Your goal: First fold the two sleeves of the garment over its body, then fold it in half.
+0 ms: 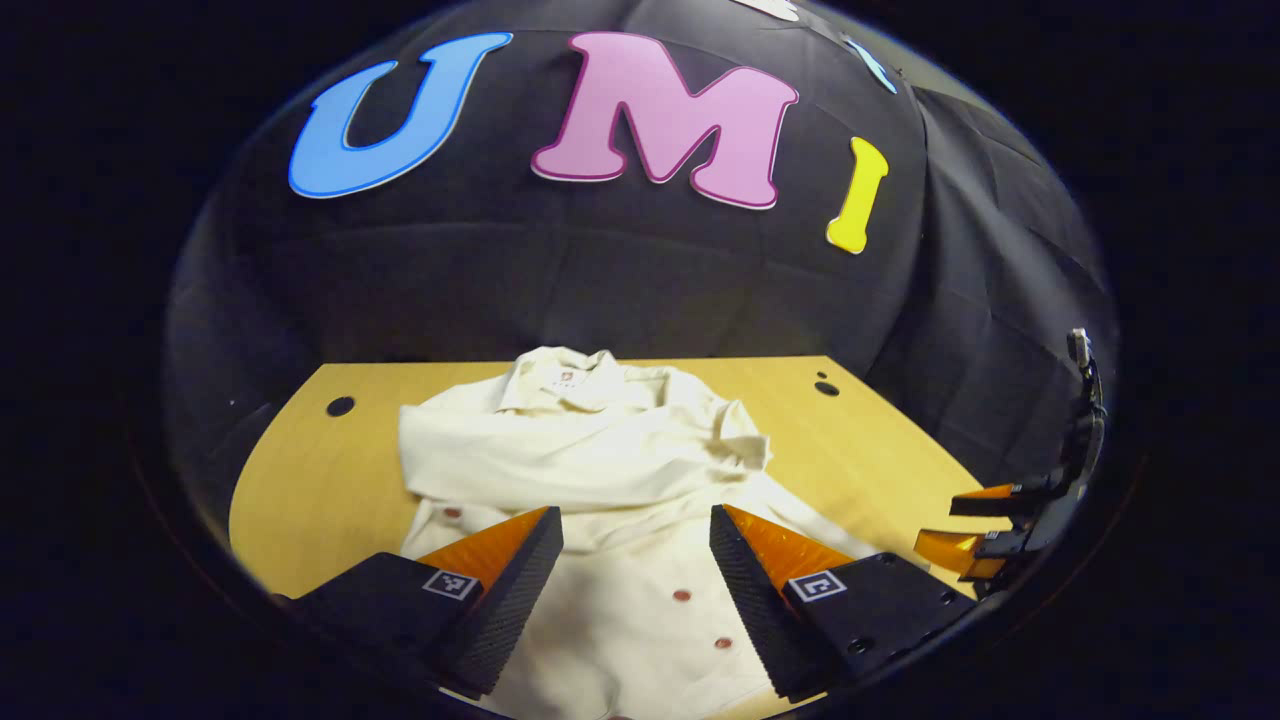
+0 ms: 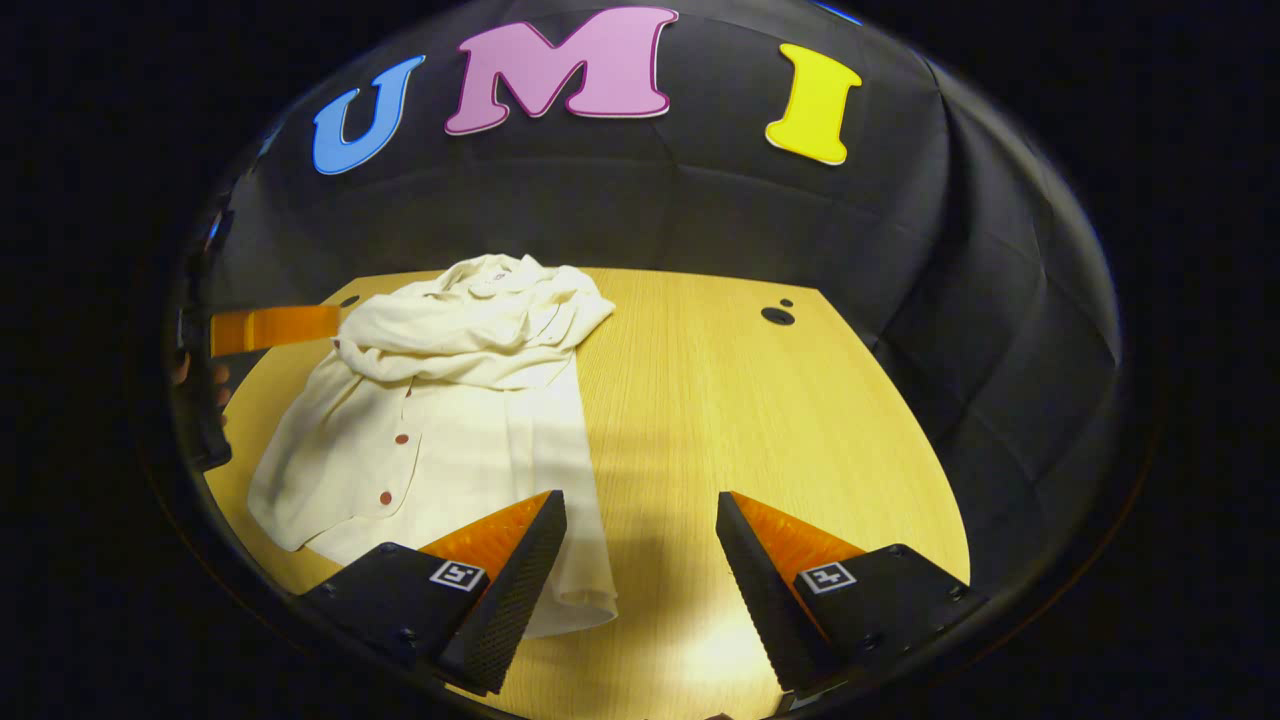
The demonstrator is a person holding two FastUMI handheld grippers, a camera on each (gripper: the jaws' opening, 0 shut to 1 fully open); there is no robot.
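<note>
Sleeves (image 1: 560,450) already laid across the shirt (image 2: 440,420) on the table (image 2: 760,420) (judging by the bunched chest). Left gripper (image 1: 636,560) and right gripper (image 2: 640,545) both spread, empty. Next: halving fold, pinching the hem (image 2: 575,590).

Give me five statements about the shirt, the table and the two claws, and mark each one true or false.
1. The cream shirt lies on a wooden table. True.
2. The left claw is shut on the shirt's collar. False: its fingers stand apart above the shirt's button front, holding nothing.
3. The sleeves lie bunched across the upper part of the shirt. True.
4. The right claw is clamped on a sleeve. False: it is open, with the shirt's lower edge by one finger and bare table between the fingers.
5. The shirt has already been folded in half. False: its buttoned lower part still lies spread out flat.
</note>
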